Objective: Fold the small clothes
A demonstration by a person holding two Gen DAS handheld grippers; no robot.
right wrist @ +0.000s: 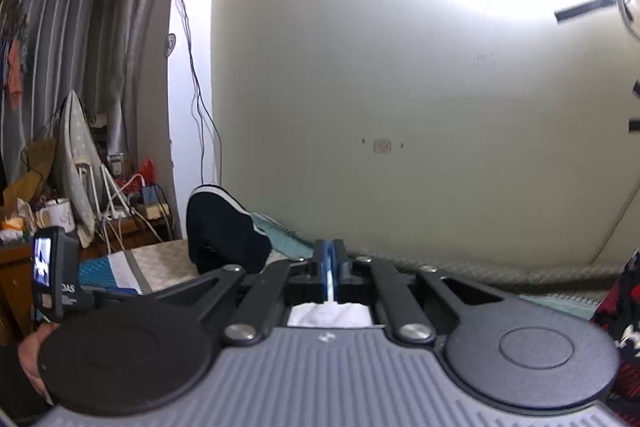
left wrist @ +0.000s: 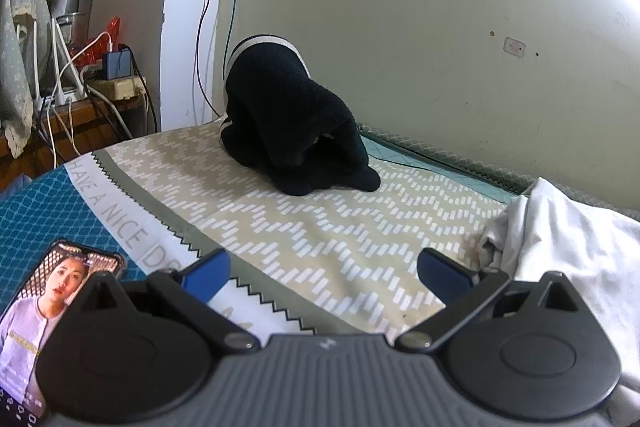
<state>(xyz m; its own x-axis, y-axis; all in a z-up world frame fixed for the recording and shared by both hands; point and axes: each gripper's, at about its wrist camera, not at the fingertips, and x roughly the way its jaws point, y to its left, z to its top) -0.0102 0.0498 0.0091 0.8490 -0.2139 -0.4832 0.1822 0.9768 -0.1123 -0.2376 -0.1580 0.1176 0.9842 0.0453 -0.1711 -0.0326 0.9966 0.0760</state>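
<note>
A crumpled white garment (left wrist: 560, 239) lies on the patterned mat (left wrist: 320, 227) at the right in the left wrist view. My left gripper (left wrist: 324, 273) hovers low over the mat, open, with nothing between its blue pads (left wrist: 208, 273). My right gripper (right wrist: 329, 267) is raised and points almost level at the wall. Its jaws are shut on a fold of white cloth (right wrist: 330, 313), which hangs down behind the pads. A dark garment with white stripes (left wrist: 292, 123) sits bunched in a heap at the far end of the mat; it also shows as the dark heap (right wrist: 224, 231) in the right wrist view.
A phone (left wrist: 44, 311) with a lit screen lies at the mat's left on a blue patterned sheet (left wrist: 48, 211). A pale wall (left wrist: 400, 27) runs behind the bed. A cluttered side table with cables (left wrist: 100, 75) stands at the left. A red and dark cloth (right wrist: 624, 307) lies at the right.
</note>
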